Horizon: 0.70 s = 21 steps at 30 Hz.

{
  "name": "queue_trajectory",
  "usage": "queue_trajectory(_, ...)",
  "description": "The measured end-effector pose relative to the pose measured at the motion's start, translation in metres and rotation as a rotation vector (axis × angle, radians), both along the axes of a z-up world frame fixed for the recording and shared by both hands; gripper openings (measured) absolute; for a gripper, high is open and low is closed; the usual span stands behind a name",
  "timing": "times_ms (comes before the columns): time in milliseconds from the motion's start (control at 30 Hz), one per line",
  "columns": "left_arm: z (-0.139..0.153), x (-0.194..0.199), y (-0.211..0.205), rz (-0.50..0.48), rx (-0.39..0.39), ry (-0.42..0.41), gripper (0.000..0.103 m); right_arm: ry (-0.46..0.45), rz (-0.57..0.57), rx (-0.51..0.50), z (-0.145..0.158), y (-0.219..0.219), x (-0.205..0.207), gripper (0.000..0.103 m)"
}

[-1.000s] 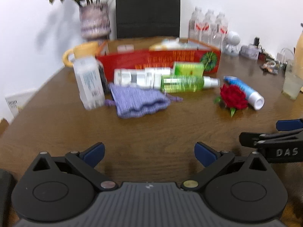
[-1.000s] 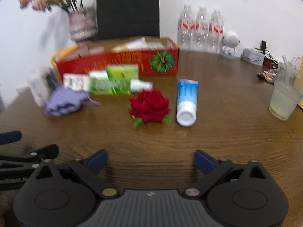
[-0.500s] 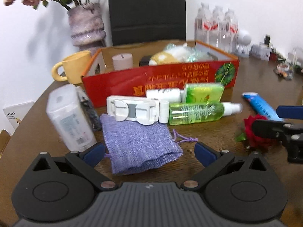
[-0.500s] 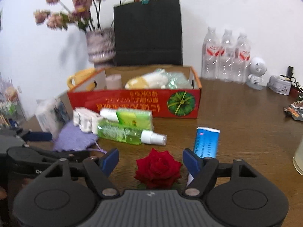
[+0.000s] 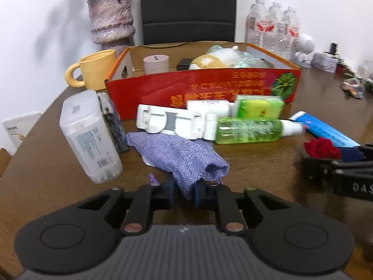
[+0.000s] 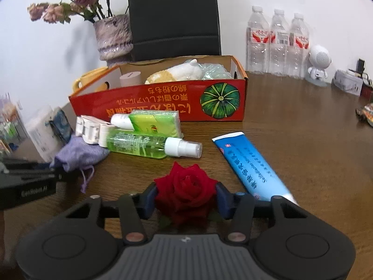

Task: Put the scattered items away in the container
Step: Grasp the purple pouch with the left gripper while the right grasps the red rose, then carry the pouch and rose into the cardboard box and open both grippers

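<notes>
right view alone shows water bottles [image 6: 277, 44] whole — left crops them.

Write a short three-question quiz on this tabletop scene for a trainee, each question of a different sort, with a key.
1. True or false: the left gripper is shut on the purple pouch.
2. Multiple choice: what sits between the fingers of the right gripper? A) the blue tube B) the red rose C) the green spray bottle
3. Fill in: the plush toy lies inside the red ____.

Key:
1. True; its pads pinch the near end of the fabric.
2. B; the blue pads flank the bloom on both sides, and the jaws have just been closing on it.
3. Box.
</notes>
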<state>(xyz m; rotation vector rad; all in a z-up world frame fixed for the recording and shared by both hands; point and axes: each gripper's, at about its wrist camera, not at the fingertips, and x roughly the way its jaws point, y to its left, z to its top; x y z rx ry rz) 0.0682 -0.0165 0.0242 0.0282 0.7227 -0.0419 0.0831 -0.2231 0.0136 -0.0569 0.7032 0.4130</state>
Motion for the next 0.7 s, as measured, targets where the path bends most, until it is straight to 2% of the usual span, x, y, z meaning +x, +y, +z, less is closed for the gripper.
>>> queue_trajectory(100, 0.011, -0.023, 0.002, -0.037, -0.05, -0.008, 0.011, -0.028, 0.015, -0.012, 0.008, -0.001, -0.016, 0.041)
queue_trajectory(200, 0.032, -0.051, 0.005, -0.115, -0.147, -0.035, 0.011, -0.078, 0.028, -0.024, 0.021, -0.001, -0.037, 0.04)
queue_trajectory(367, 0.084, -0.064, 0.018, -0.145, -0.21, -0.15, 0.011, -0.16, 0.051, 0.053, 0.063, -0.004, -0.049, 0.04)
queue_trajectory(467, 0.118, -0.028, 0.032, -0.129, -0.197, -0.208, 0.011, -0.175, 0.07, 0.063, 0.09, 0.008, -0.014, 0.04)
queue_trajectory(533, 0.132, 0.011, 0.043, -0.104, -0.19, -0.211, 0.011, -0.185, 0.083, 0.069, 0.107, 0.017, 0.011, 0.04)
queue_trajectory(600, 0.135, 0.061, 0.055, -0.098, -0.225, -0.154, 0.011, -0.188, 0.079, 0.068, 0.122, 0.028, 0.043, 0.04)
queue_trajectory(700, 0.115, 0.133, 0.068, -0.076, -0.263, -0.02, 0.013, -0.142, 0.073, 0.064, 0.129, 0.056, 0.097, 0.04)
